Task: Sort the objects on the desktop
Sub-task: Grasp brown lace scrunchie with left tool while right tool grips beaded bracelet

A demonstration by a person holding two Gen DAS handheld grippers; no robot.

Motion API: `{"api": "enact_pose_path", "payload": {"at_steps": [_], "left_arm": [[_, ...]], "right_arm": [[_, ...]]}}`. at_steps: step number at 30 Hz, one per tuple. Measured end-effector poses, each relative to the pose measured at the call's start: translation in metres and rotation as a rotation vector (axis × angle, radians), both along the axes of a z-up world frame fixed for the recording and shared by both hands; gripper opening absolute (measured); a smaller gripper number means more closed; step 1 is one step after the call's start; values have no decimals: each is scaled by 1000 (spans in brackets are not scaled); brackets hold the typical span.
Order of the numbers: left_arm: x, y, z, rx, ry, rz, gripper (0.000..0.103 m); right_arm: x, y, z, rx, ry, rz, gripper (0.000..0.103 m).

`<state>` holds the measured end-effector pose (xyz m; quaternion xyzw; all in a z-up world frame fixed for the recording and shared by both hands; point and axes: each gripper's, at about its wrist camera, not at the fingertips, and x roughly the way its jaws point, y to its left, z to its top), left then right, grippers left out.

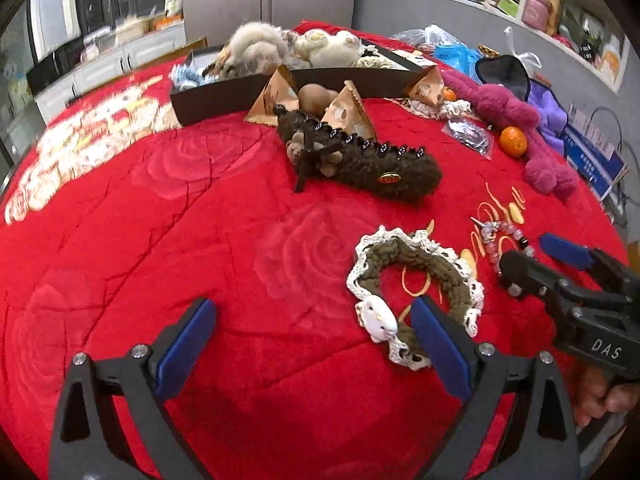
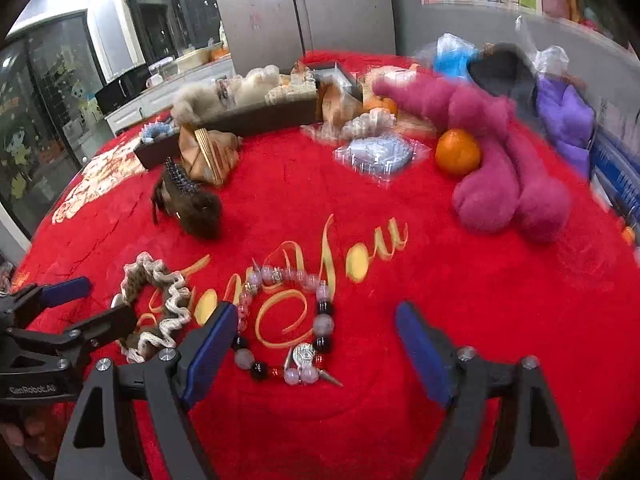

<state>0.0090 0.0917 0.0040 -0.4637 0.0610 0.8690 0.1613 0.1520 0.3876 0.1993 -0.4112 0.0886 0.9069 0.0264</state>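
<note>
On a red blanket (image 1: 200, 208) spread over the table, I hold both tools low over two pieces of jewellery lying side by side near me. The brown scrunchie with white lace trim (image 1: 416, 280) lies as a flattened ring just ahead of my left gripper (image 1: 312, 344), off toward its right finger, whose blue pad hides the ring's near edge; its white charm sits inside the gap. That gripper stands wide open and has hold of nothing. The bead bracelet (image 2: 288, 320), the smaller piece, lies as an open loop just ahead of my right gripper (image 2: 316, 348) and toward its left finger, its spiked charms nearest me. That gripper is also spread wide and empty. Each hand is nearer its own piece, so I judge the left suits the scrunchie and the right the bracelet. The dark box (image 1: 216, 98) of soft things waits at the far side.
</note>
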Motion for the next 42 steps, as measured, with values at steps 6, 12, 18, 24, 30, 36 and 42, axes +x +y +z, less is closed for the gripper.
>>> {"api": "enact_pose_path", "payload": {"at_steps": [6,12,18,24,30,36,42], "left_arm": [[-2,5,-3,-27,9,0,103],[-3,5,-3,-30,11,-4,103],[-3,5,-3,-30,12,-4,103],[0,6,-1,-29,29,-10,95],[5,5,5,-28,75,-5,46],[7,-5,8,-4,82,19,17],[17,-2,15,-27,114,-1,12]], "right_arm": [[-3,-27,-7,182,-53,23,91],[-3,-21,-8,142,-51,23,91],[-3,-22,-7,142,-49,22,91],[1,-21,-4,141,-26,14,63],[10,-3,-1,99,9,-66,16],[11,-1,2,94,23,-63,10],[12,1,6,73,29,-64,10]]}}
